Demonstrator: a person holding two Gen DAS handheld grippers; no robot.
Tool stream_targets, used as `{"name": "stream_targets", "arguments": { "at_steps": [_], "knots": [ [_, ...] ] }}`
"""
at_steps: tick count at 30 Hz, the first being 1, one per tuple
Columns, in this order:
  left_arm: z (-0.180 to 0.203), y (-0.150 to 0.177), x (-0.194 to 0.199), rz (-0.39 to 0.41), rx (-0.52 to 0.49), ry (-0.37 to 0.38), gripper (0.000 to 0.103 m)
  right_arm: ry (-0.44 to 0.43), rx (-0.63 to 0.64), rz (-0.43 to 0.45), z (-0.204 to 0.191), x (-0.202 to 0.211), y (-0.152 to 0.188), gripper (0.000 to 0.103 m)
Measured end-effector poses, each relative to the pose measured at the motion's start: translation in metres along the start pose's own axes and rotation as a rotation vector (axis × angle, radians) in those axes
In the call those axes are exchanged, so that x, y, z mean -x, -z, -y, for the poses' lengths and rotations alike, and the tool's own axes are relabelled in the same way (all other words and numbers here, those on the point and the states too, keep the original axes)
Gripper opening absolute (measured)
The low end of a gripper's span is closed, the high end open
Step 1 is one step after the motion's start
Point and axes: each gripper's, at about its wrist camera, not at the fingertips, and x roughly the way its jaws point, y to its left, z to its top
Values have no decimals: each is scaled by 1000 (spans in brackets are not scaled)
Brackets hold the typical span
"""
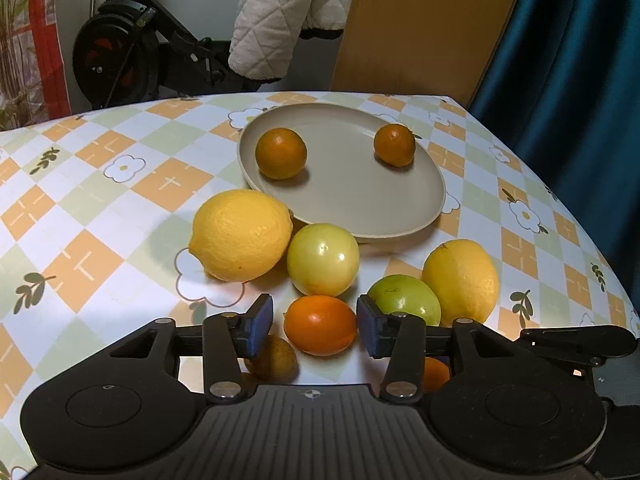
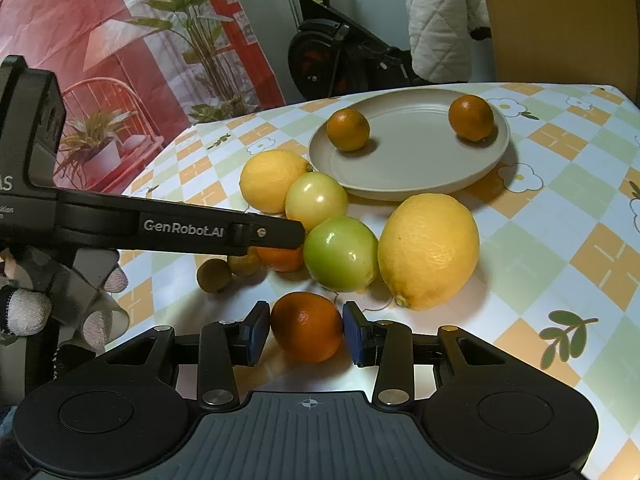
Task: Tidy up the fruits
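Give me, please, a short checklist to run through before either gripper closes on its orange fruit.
1. Left gripper straddles an orange fruit: ok.
2. Right gripper straddles its orange fruit: ok.
3. Pads touching fruit: left apart; right cannot tell.
4. Plate has bare room beside its two oranges: ok.
5. Green fruit near the left gripper's right finger; contact cannot tell.

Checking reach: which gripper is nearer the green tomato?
Left, though narrowly. The left gripper brackets a small orange fruit right beside the green tomato. The right gripper brackets another orange lying in front of that tomato, with a gap.
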Motion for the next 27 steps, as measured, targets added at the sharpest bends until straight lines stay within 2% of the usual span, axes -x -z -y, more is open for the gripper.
{"name": "stream_targets", "arguments": {
  "at_steps": [16,22,25,27],
  "knots": [
    [3,7,-2,-21,-23,-8,50,10,-22,-9,3,-1,1,36],
    [0,3,-4,-8,-1,-21,50,13,-27,-10,4,-2,1,36],
    [-1,3,-4,-8,-3,-15,44,14,-26,-11,4,-2,1,36],
    [1,5,-3,1,-17,-37,44,13,-28,-11,5,-2,1,36]
  ]
}}
